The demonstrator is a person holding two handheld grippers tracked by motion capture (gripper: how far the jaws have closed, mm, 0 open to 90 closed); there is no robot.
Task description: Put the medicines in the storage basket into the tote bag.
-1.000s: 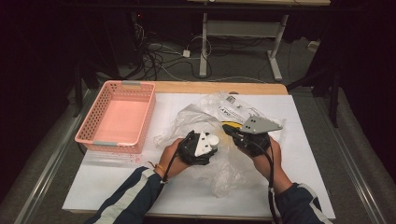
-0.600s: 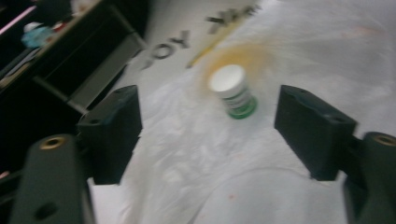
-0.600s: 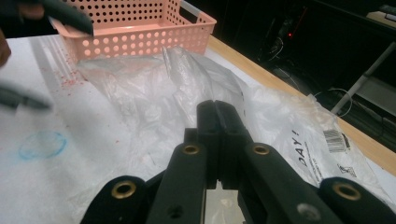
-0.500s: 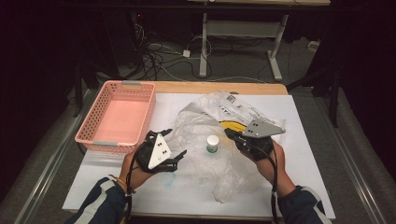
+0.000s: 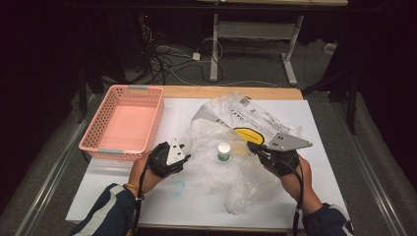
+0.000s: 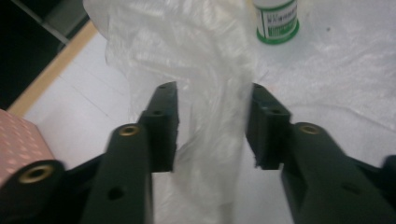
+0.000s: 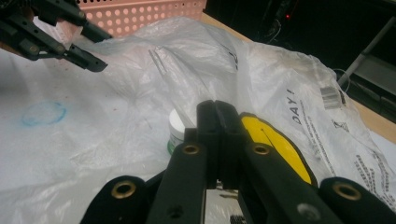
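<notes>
A crumpled clear plastic bag (image 5: 231, 123) with a yellow label lies on the white table sheet. On it a small white bottle (image 5: 223, 151) with a green base stands upright. My left gripper (image 5: 185, 158) is at the bag's left edge. In the left gripper view its jaws (image 6: 212, 100) have just been closing and stand apart around a fold of the bag (image 6: 201, 60); the pads do not press it. The bottle (image 6: 277, 21) is beyond them. My right gripper (image 5: 252, 146) sits right of the bottle, shut (image 7: 217, 109) on the bag's film (image 7: 154, 56), which rises taut from its tips.
A pink perforated basket (image 5: 98, 129) stands empty at the table's left, just behind my left hand. A blue ring mark (image 5: 178, 187) is on the sheet near the front edge. Cables and desk legs lie on the floor beyond the table.
My left gripper has let go of the bottle and drawn back left to the bag's edge, its jaws opening wide and then narrowing. The bottle stays upright. The right gripper barely shifted.
</notes>
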